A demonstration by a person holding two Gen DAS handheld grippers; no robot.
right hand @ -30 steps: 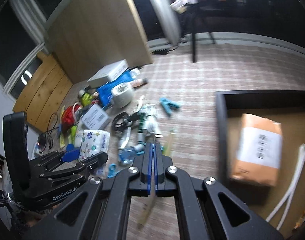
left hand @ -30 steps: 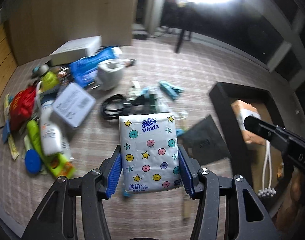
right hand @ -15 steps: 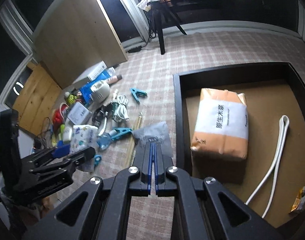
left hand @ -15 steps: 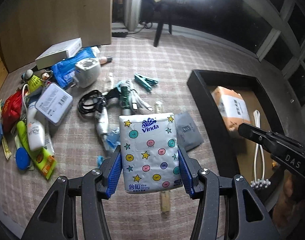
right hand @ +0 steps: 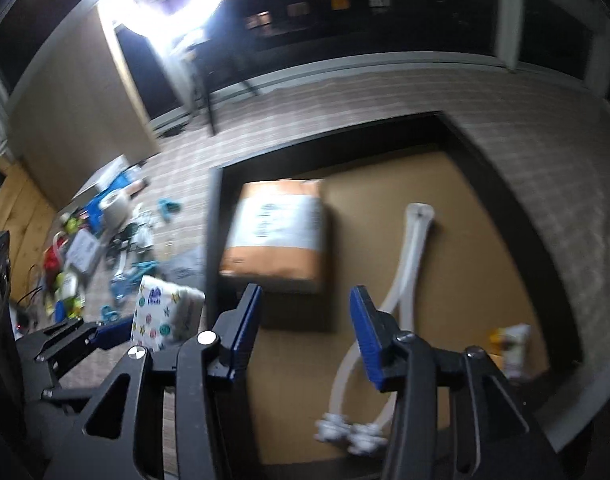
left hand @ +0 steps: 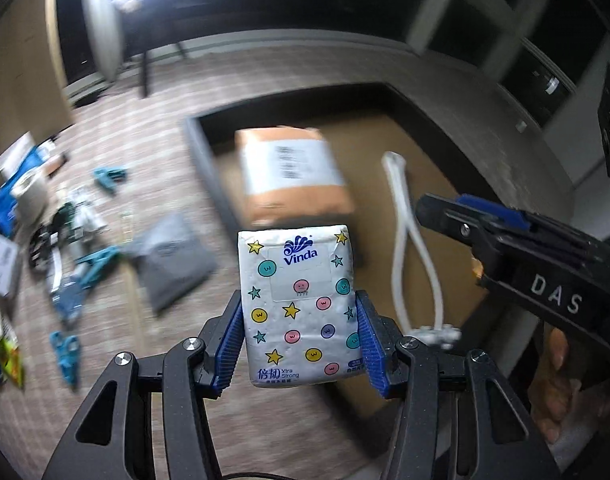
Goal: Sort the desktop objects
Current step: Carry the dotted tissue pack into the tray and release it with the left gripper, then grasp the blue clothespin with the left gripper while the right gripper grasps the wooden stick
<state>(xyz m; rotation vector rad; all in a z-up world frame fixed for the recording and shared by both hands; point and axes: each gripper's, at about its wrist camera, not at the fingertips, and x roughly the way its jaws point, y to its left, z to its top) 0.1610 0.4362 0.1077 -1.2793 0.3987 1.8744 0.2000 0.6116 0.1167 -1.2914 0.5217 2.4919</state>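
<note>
Both grippers have black angular frames with silver screws. The left gripper (left hand: 299, 340) and the right gripper (right hand: 305, 336) carry blue ribbed pads. White letters "DAS" mark the right one.

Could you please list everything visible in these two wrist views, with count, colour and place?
Vinda tissue pack: one, white with coloured stars and faces, held between the left tongs.
Shallow black tray: one, brown floor inside, on the checked carpet.
Orange-and-white wrapped package: one, in the tray's near-left part.
White looped cord: one, in the tray, right of the package.
Small yellow-and-white packet: one, tray's right corner.
Grey flat pouch: one, on the carpet left of the tray.
Blurred clutter pile: count unclear, mixed colours, far left.
Left tongs: black, blue pads, clamped on the pack.
Right tongs: black, blue pads, open and empty over the tray, having just opened.
</note>
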